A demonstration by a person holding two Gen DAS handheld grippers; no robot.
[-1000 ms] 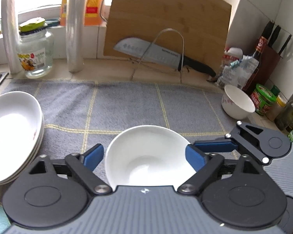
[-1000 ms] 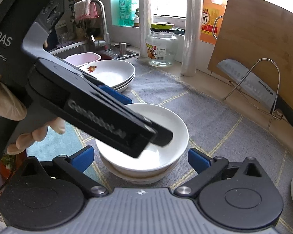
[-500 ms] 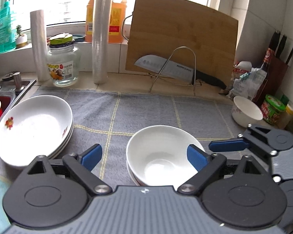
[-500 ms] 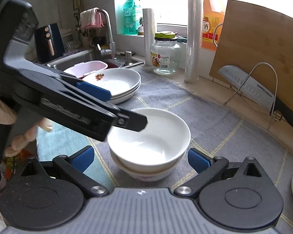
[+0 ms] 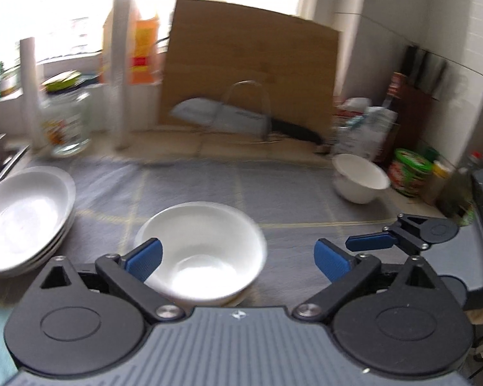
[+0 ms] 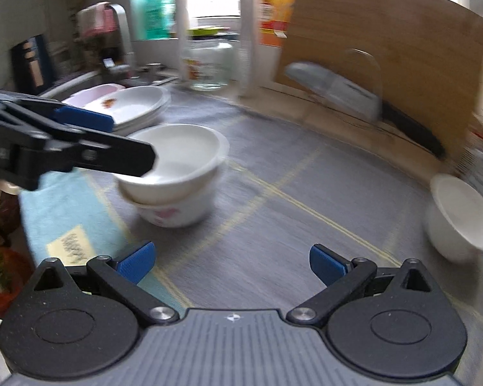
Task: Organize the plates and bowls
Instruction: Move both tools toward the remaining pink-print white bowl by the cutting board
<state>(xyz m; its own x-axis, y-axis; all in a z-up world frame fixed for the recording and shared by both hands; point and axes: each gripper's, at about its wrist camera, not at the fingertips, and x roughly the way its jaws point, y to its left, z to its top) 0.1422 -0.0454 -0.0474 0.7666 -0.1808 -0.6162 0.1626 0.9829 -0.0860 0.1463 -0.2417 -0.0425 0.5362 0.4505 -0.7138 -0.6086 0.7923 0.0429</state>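
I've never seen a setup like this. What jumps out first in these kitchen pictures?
Probably the stacked white bowls in the middle of the grey mat, with the left tool open just behind them. Then the pile of white plates at the mat's left edge and a lone white bowl far right, ahead of the open, empty right tool.

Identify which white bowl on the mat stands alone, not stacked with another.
The lone bowl at the mat's far right, near the jars. The other two bowls form a stack mid-mat, one nested in the other.
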